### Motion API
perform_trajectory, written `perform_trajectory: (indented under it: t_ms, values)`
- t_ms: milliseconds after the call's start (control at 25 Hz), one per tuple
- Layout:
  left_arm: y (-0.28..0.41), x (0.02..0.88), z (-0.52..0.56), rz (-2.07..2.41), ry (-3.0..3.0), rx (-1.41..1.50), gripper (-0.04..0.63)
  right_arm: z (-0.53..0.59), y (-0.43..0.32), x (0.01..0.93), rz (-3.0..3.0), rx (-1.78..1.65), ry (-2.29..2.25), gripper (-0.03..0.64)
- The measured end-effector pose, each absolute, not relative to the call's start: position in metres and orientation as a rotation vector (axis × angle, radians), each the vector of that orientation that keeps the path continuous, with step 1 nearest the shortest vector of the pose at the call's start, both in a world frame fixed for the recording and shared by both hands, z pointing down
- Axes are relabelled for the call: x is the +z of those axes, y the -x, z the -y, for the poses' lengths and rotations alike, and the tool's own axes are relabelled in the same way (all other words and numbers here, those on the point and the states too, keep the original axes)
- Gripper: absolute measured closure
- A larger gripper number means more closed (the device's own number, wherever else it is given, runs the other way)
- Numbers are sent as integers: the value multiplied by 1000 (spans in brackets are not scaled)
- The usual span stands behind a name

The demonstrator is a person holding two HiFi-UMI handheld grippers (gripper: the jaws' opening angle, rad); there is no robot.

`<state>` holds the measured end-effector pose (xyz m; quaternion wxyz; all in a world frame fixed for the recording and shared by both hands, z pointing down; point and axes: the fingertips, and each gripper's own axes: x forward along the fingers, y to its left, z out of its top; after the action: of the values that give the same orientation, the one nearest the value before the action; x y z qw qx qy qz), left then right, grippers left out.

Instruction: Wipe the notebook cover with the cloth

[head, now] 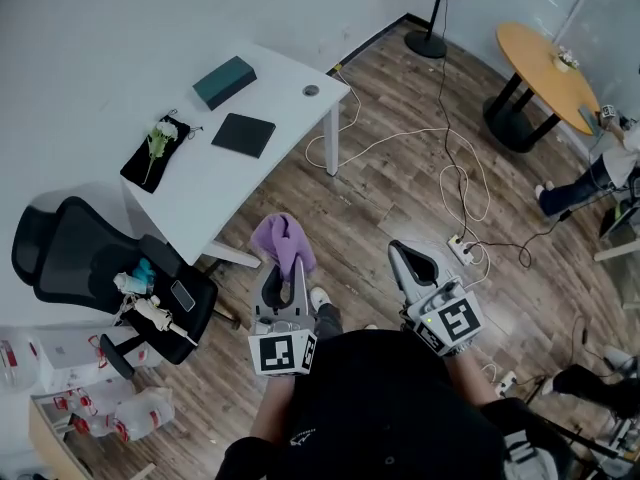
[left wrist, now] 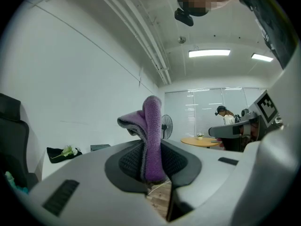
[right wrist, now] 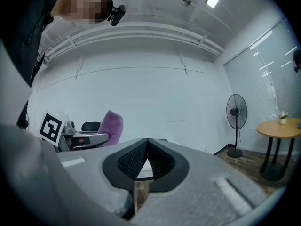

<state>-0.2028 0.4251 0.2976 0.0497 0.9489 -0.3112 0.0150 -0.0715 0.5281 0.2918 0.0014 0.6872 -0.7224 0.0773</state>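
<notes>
A dark notebook (head: 243, 134) lies flat on the white table (head: 200, 183), far ahead of both grippers. My left gripper (head: 285, 273) is shut on a purple cloth (head: 283, 242), which sticks up from the jaws (left wrist: 151, 135). The right gripper (head: 412, 261) is shut with nothing between its jaws, held over the wooden floor to the right of the left one. In the right gripper view the cloth (right wrist: 112, 124) shows at the left and the gripper (right wrist: 146, 146) points at the wall. Both grippers are well short of the table.
On the table also lie a teal box (head: 224, 82), a black tray with flowers (head: 155, 151) and a small round thing (head: 311, 91). A black office chair (head: 95, 268) with items stands left. Cables (head: 455, 183) and a power strip (head: 464, 252) lie on the floor. A fan (head: 440, 8), round table (head: 545, 63).
</notes>
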Motion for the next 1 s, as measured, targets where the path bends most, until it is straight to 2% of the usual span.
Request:
perform_trajectory:
  t_ms: [520,1000]
  values:
    - [213,300,-310,869,-2898,-15,520,-422,81,294,2175,218,-2265,611]
    - [251,306,-269,954,-2838,-14,520,-367,97,291,2199,235,-2216,612]
